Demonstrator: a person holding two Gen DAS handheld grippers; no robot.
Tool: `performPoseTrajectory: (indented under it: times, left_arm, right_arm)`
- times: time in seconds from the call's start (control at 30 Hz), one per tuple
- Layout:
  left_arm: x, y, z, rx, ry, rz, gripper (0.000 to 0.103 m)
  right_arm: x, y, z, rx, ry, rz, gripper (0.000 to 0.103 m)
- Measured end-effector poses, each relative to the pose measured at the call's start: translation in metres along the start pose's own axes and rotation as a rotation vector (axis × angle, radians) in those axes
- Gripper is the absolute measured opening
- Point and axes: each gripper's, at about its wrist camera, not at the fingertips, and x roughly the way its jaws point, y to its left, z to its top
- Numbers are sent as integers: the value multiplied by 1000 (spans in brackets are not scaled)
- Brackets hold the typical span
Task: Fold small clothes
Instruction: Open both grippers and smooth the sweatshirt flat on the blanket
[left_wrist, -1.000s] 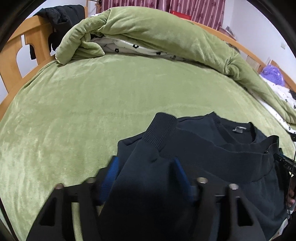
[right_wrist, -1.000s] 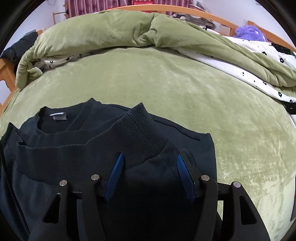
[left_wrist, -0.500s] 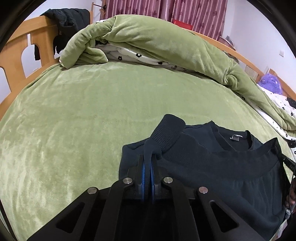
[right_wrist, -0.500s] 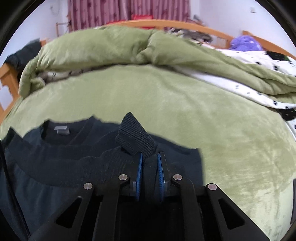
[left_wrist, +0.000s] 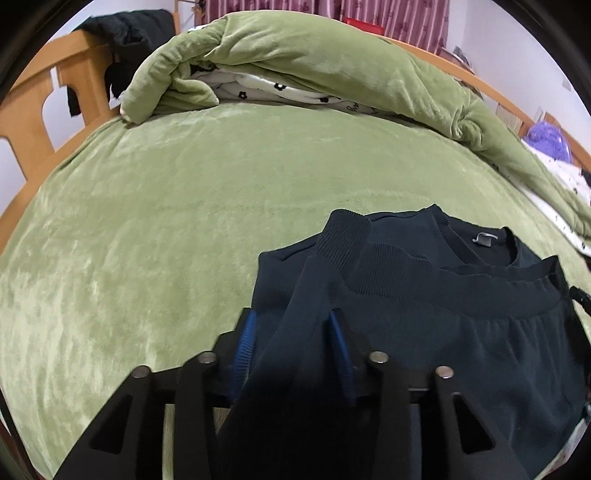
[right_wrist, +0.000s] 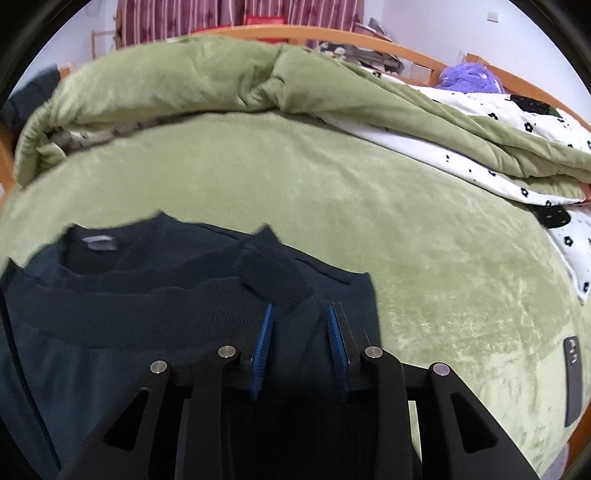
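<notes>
Left wrist view: a dark navy sweatshirt (left_wrist: 461, 317) lies folded on a bed (left_wrist: 166, 240) covered in green plush, its neck label facing up and its ribbed hem doubled over toward the collar. The left gripper (left_wrist: 293, 341) sits low over the garment's left edge, its blue-padded fingers (left_wrist: 245, 341) parted, with a fold of sleeve running up between them to a ribbed cuff (left_wrist: 343, 242); the pads do not press the cloth. A rolled green duvet (left_wrist: 314, 70) with white flower-print lining lies across the far side of the bed, beside a wooden bed frame (left_wrist: 40, 110) draped with a black garment (left_wrist: 125, 44).

Right wrist view: the same sweatshirt (right_wrist: 110, 314) fills the lower left, collar toward the duvet (right_wrist: 221, 81). The right gripper (right_wrist: 301, 345) hovers at the garment's right edge, fingers (right_wrist: 263, 341) spread apart with dark fabric lying slack between them and the other ribbed cuff (right_wrist: 273, 271) just ahead of the tips. A slim dark remote-like object (right_wrist: 571, 380) rests on the green cover well to the right, and a purple fluffy item (right_wrist: 467, 77) sits at the far end of the bed.
</notes>
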Motion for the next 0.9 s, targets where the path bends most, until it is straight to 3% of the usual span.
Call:
performPoseTrajectory:
  times: [0.13,0.23,0.5,0.63,0.77,0.9]
  left_arm:
    - [-14,5,-11,-11,-22,-26,58]
    - [-26,4,-21,6,-41,-16,61]
    - [-66,3,-46,40,-66,-32,63]
    - [-82,4,-58,63,-73,-31,65]
    - [-90,6,-71,73,-64,-45,65]
    - [-95,7,-84,82,-61,-56,67]
  right_arm:
    - [-27,21,-10,9,-37,128,31]
    - [-45,50,-27,-30,-28,189,31]
    - [-64,116,-67,-179,16,146,30]
    - [-72,125,-76,-152,4,134,30]
    - [-71,124,-93,-87,37,139,30]
    - [-68,130,-113,-102,65,111,30]
